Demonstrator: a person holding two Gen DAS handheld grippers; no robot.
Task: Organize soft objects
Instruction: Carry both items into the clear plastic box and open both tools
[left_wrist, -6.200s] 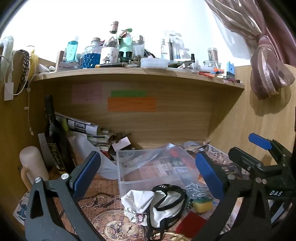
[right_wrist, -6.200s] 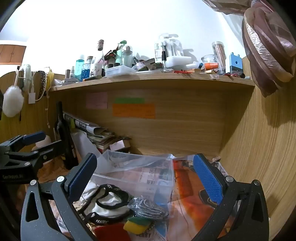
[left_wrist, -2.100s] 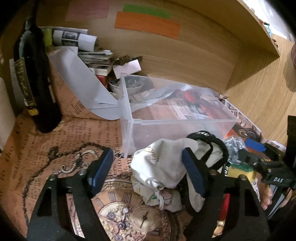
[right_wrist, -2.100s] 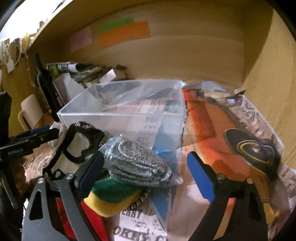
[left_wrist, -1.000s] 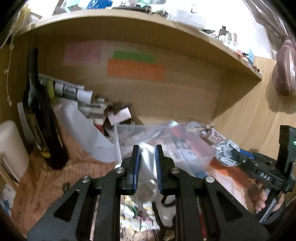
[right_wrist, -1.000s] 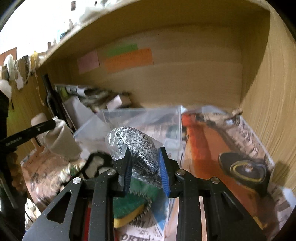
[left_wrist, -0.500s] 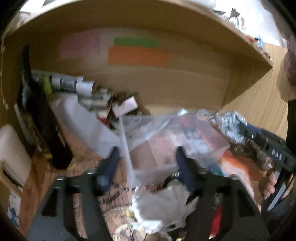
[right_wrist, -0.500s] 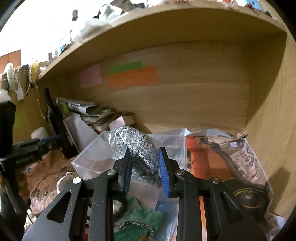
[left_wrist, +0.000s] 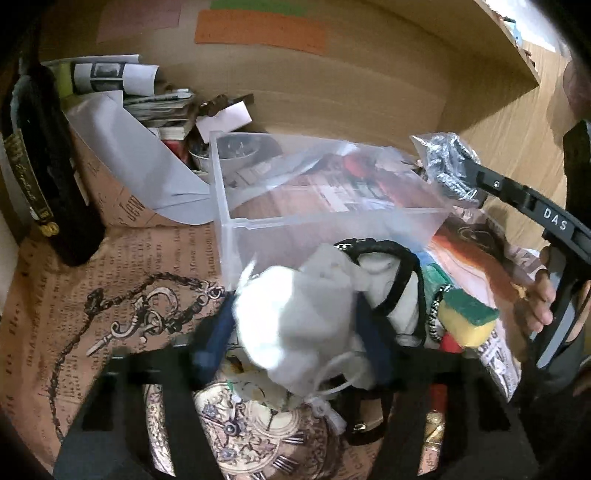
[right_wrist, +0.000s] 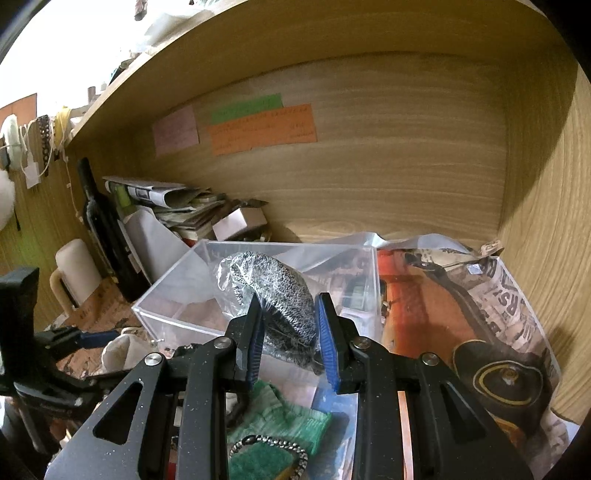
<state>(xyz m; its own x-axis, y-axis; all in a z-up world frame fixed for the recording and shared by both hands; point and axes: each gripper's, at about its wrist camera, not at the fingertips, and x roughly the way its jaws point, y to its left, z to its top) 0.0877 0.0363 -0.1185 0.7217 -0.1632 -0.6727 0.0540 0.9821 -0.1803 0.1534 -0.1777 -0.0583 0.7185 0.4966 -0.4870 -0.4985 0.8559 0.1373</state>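
Observation:
A clear plastic bin (left_wrist: 236, 218) stands on the desk, also in the right wrist view (right_wrist: 162, 301). My right gripper (right_wrist: 288, 325) is shut on a bagged grey knit item (right_wrist: 273, 291) and holds it over the bin's near right edge; the bagged item shows in the left wrist view (left_wrist: 443, 166). My left gripper (left_wrist: 295, 347) is blurred and open, its blue pads either side of a white cloth pouch (left_wrist: 295, 325) in front of the bin. A white cloth with black trim (left_wrist: 388, 280) and a yellow-green sponge (left_wrist: 467, 314) lie beside it.
A dark wine bottle (left_wrist: 40, 166) stands at the left, with rolled papers (left_wrist: 110, 74) and a stack of clutter behind the bin. A shelf board (right_wrist: 332, 33) hangs overhead. A wooden side wall (right_wrist: 546, 221) closes the right. A cream mug (right_wrist: 74, 273) is at the left.
My left gripper dropped the white pouch in front of the bin, opened, then came down around it. My right gripper lifted the bagged knit item and carried it to the bin.

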